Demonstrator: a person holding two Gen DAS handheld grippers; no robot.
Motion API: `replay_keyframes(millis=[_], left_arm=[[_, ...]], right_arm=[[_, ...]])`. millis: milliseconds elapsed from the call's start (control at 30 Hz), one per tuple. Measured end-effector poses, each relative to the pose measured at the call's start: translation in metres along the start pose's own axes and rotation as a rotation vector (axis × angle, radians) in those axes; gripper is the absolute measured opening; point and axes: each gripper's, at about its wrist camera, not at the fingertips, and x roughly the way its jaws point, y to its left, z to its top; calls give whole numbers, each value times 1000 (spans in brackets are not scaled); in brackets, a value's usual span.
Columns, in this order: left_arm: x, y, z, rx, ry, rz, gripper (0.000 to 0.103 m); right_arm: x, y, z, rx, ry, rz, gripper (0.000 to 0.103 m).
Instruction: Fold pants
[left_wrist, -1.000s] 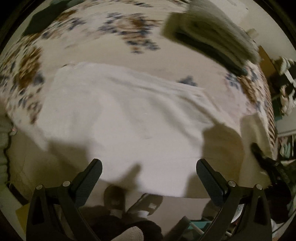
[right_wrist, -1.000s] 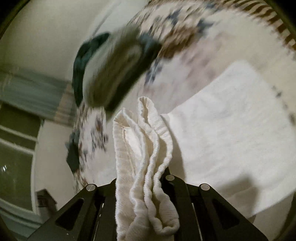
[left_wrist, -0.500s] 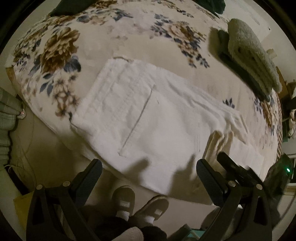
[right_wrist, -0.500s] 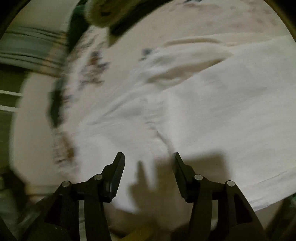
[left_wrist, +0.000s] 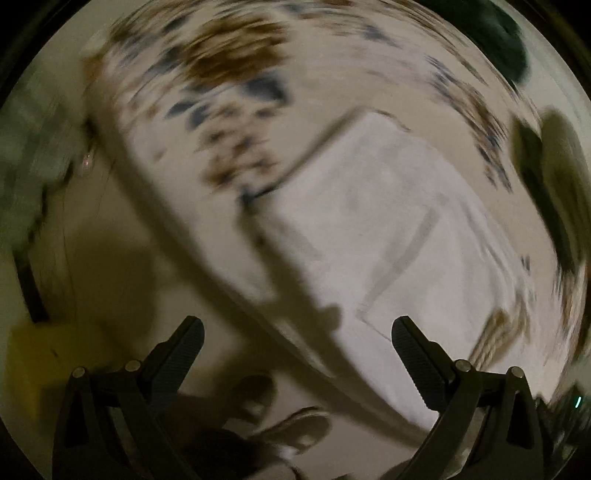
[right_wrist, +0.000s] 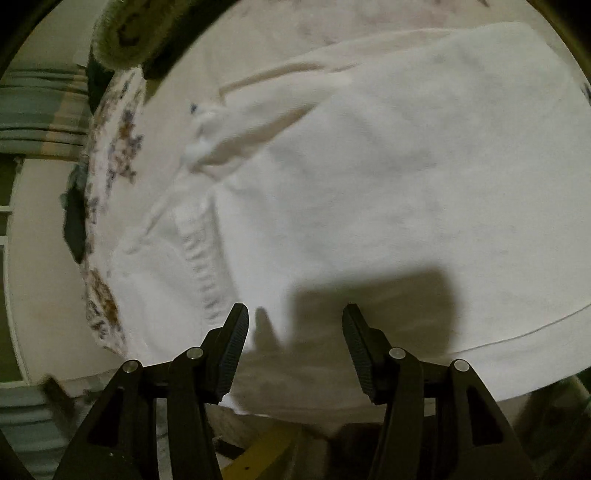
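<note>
The bed (right_wrist: 122, 122), with its flowered cover, fills both views, and the pants (right_wrist: 388, 192) lie flat on it, white, partly folded, reaching to the near edge. In the right wrist view they take up everything from 9 to 3 o'clock; the ribbed waistband (right_wrist: 201, 266) runs at 8 o'clock and a bunched bit of cloth sits at 10 o'clock. In the left wrist view, which is badly blurred, the pants (left_wrist: 388, 229) lie from the centre toward 4 o'clock, with a pocket seam just readable.

A folded green towel (right_wrist: 122, 33) rests at 11 o'clock, well apart from the pants.

The right gripper (right_wrist: 295, 343) hangs over the near edge, fingers spread, holding nothing. The left gripper (left_wrist: 297, 354) is spread too and empty, over the bed's corner.

The step in hand looks like regrasping for the next fold. To do it well, each gripper should pinch all layers at the near edge, one near the waistband, one toward the other end. Flatten the bunch at 10 o'clock first, or it is likely to get folded in as a lump.
</note>
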Motion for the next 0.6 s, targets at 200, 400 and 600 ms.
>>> replay_keyframes(millis=[200,400,600], left_arm=[[29,51,1,-291,-68,-345,99],[48,46,18,-293,-141,-504,91],[55,36,27,-263,-189,-510,90]], right_arm=[[-5,-8,-3,54,17,-14,56],[-24,-12,3,8,37,-62,56],[-23,-4,8,9,35,-87,56]])
